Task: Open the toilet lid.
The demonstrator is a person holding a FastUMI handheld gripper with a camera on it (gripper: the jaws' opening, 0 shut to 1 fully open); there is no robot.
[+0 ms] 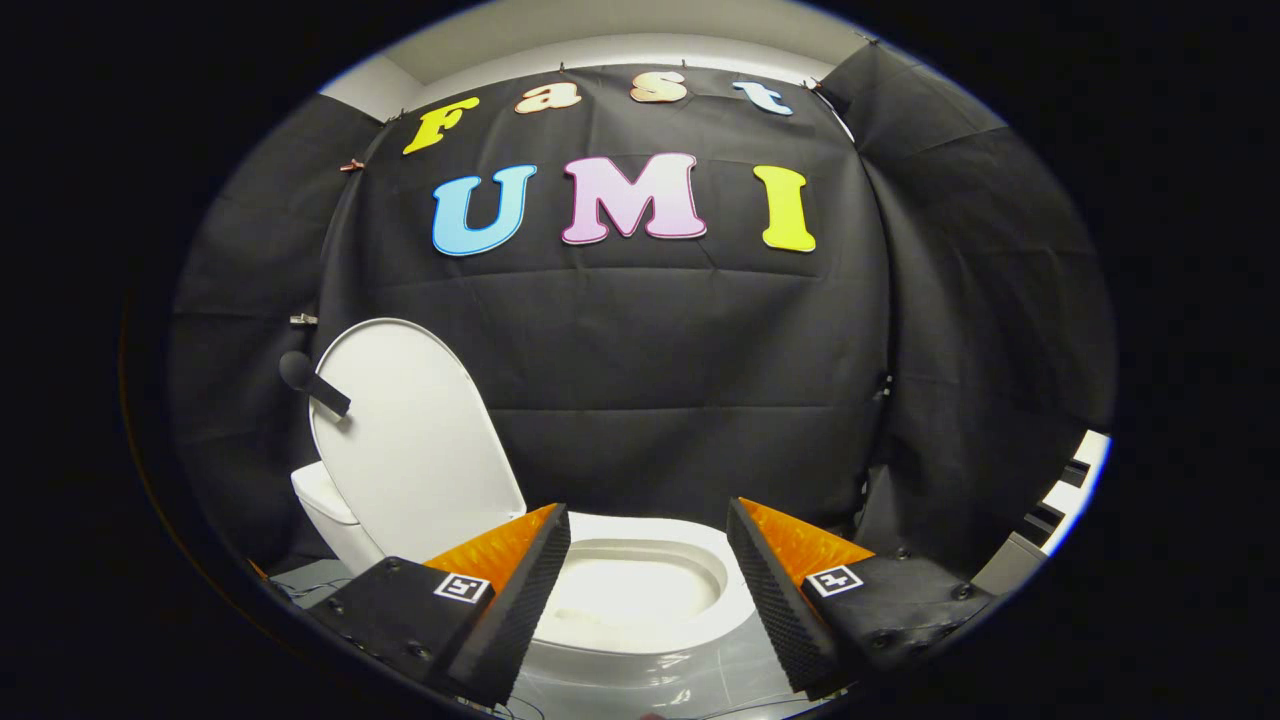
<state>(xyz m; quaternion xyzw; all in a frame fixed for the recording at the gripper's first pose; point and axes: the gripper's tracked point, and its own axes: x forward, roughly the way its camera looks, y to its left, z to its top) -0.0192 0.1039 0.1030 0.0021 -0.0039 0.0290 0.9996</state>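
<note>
The white toilet lid (pixel 410 430) stands raised, leaning back to the left above the tank end of the toilet. A dark knobbed handle (pixel 312 385) sticks out from the lid's upper left edge. The white seat ring and bowl (pixel 640 590) lie exposed just beyond and between my fingers. My gripper (pixel 648 580) is open, its two fingers spread wide on either side of the bowl, holding nothing and touching neither lid nor seat.
Black cloth walls close the booth behind and to both sides of the toilet. The white toilet body (pixel 325 510) sits low on the left. Some light-coloured furniture (pixel 1060 500) shows past the cloth's edge on the right.
</note>
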